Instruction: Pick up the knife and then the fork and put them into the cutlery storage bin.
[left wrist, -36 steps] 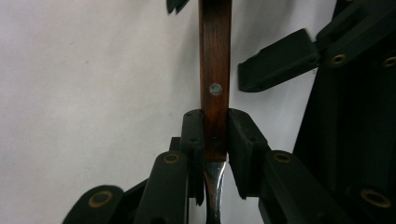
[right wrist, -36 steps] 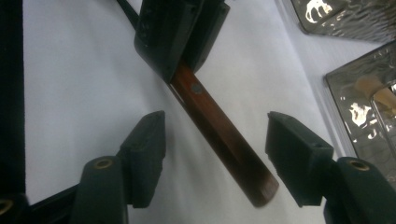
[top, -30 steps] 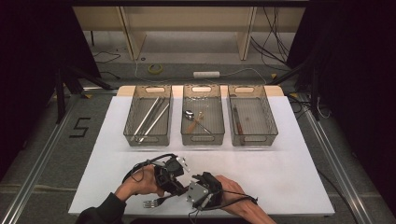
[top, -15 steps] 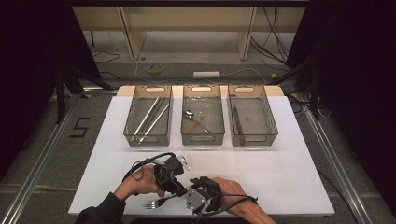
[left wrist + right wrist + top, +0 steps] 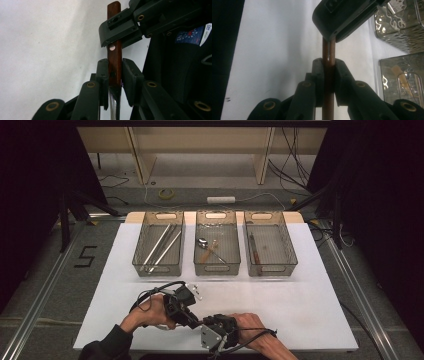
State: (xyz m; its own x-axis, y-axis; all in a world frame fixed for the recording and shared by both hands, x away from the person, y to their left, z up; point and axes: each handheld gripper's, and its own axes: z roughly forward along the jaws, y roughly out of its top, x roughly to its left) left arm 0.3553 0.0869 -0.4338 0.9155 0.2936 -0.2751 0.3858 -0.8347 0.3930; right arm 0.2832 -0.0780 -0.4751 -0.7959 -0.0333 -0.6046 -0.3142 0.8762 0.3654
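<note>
I hold a wooden-handled fork [image 5: 114, 62] near the front edge of the white table [image 5: 310, 305]. My left gripper [image 5: 115, 75] is closed on the brown handle where the metal begins. My right gripper [image 5: 328, 72] is closed on the same handle, farther along. The handle runs straight from one gripper to the other. Three wire baskets [image 5: 217, 268] wait near the back edge.

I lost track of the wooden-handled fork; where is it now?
The wooden-handled fork is held between both tongs, left tongs and right tongs, low over the white table at its near edge, well short of the three baskets.
</note>
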